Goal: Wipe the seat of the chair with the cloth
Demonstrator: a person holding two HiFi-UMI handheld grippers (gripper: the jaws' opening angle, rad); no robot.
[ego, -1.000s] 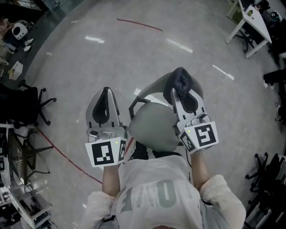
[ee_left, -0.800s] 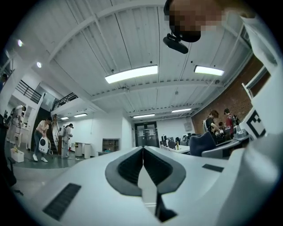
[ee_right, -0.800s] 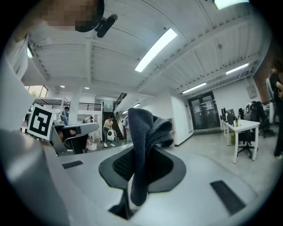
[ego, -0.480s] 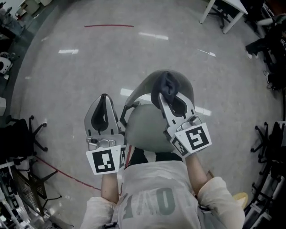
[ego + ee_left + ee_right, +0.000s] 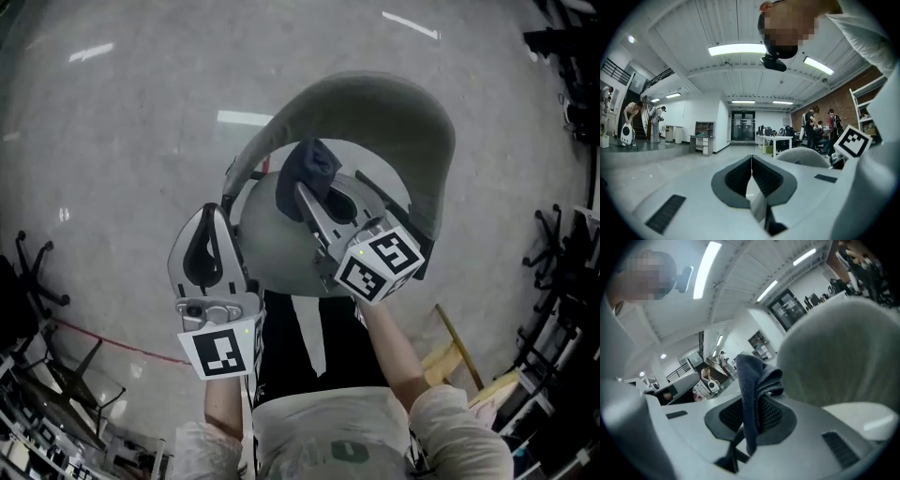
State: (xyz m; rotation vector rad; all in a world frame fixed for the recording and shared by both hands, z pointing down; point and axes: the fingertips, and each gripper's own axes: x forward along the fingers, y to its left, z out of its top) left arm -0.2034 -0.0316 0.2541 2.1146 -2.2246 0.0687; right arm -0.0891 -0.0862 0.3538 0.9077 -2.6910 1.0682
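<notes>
Right gripper (image 5: 754, 404) jaws pinch the cloth (image 5: 751, 376): dark blue-grey, creased, bunched above the pads, one tail hanging below. It is held over the chair seat (image 5: 272, 248), near the curved backrest (image 5: 412, 122). Left gripper (image 5: 751, 164) jaws pressed together, empty, beside the seat.

A dark blue-grey cloth (image 5: 752, 380) is clamped between the jaws of the right gripper (image 5: 323, 199). It is bunched into thick folds that stand up past the jaw tips, and a narrow tail of it is trailed back down between the jaws. The seat (image 5: 272, 255) of the chair is grey and rounded, and a curved grey backrest (image 5: 412, 122) is wrapped round its far side. The seat is found directly beneath the right gripper and just beside the left gripper (image 5: 208, 246), on that gripper's right. The cloth is held over the rear part of the seat, near the backrest; whether the seat is touched cannot be told.
</notes>
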